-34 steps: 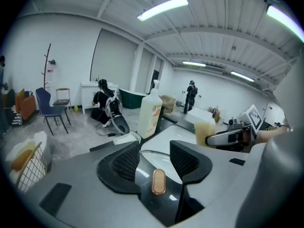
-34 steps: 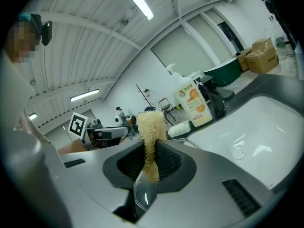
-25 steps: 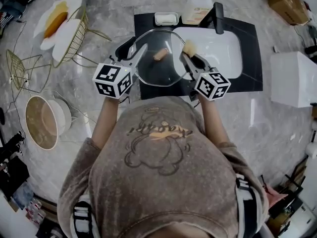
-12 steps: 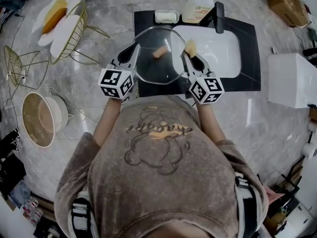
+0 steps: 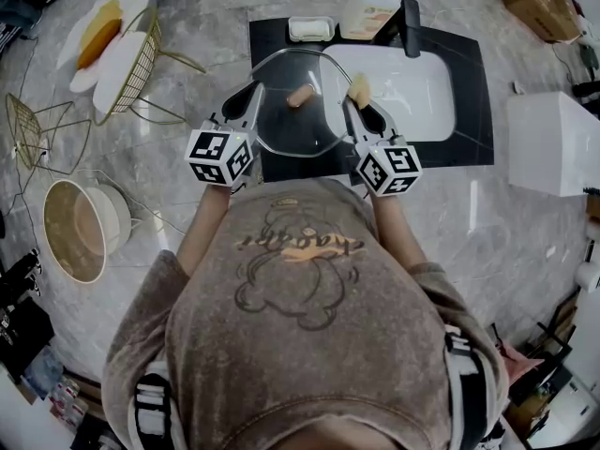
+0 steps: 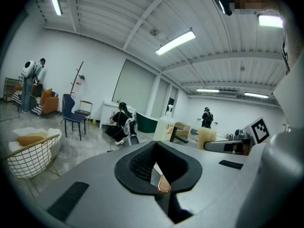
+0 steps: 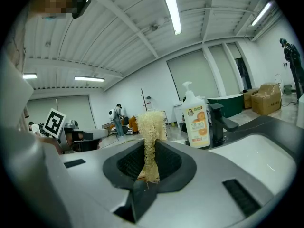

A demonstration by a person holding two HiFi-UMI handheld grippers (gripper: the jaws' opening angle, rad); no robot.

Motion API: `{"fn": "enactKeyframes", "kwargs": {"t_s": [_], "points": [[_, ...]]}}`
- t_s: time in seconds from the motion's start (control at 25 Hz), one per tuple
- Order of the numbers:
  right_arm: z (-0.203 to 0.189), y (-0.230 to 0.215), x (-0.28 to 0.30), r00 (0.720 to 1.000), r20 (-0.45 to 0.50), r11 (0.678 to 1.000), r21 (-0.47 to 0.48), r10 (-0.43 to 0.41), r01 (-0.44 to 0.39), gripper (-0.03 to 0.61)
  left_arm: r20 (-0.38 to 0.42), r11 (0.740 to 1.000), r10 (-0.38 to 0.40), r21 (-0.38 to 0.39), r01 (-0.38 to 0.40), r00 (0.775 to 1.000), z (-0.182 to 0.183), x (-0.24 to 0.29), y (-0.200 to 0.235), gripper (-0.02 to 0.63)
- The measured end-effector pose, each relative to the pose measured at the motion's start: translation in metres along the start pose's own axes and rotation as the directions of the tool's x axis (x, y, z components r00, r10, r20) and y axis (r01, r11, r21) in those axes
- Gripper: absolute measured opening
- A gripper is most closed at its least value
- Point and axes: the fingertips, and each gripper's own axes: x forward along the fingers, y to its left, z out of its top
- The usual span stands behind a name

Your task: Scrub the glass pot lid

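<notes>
Left gripper [image 5: 253, 101] is pinched tight on the 9 o'clock rim of the glass pot lid [image 5: 298, 125]. The lid's over the black mat [image 5: 281, 165], with the white sink [image 5: 412, 97] at its 3 o'clock. By the lid's 3 o'clock edge, right gripper [image 5: 353, 101] has its fingers clamped on a straw-coloured scrubber [image 5: 358, 86].

Black counter [image 5: 469, 73] with soap bottle [image 5: 368, 12], dish [image 5: 309, 30]

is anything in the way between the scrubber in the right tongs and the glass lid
Nothing visible. The scrubber in the right tongs sits right at the right edge of the glass lid, and the left tongs clamp the opposite rim, clear of it.
</notes>
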Motion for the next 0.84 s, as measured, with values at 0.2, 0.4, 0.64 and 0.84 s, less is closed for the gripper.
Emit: {"fn": "enactKeyframes", "kwargs": {"t_s": [0.2, 0.4, 0.64, 0.84], "points": [[0.0028, 0.0026, -0.0019, 1.0, 0.003, 1.0, -0.013, -0.006, 0.006, 0.048, 0.007, 1.0, -0.007, -0.022, 0.007, 1.0, 0.0044, -0.0015, -0.0008, 0.018], [0.0048, 0.0043, -0.0019, 1.0, 0.003, 1.0, -0.025, -0.01, 0.01, 0.048, 0.008, 1.0, -0.006, -0.029, 0.007, 1.0, 0.0057, -0.0025, 0.0012, 0.018], [0.0037, 0.0027, -0.0025, 1.0, -0.002, 1.0, -0.019, -0.016, 0.016, 0.048, -0.004, 0.999, -0.002, -0.038, 0.002, 1.0, 0.0034, -0.0018, 0.0038, 0.018], [0.0031, -0.0018, -0.0001, 1.0, -0.002, 1.0, 0.003, -0.018, 0.018, 0.048, -0.014, 0.999, -0.006, -0.04, 0.006, 1.0, 0.0003, 0.0018, 0.0046, 0.018]]}}
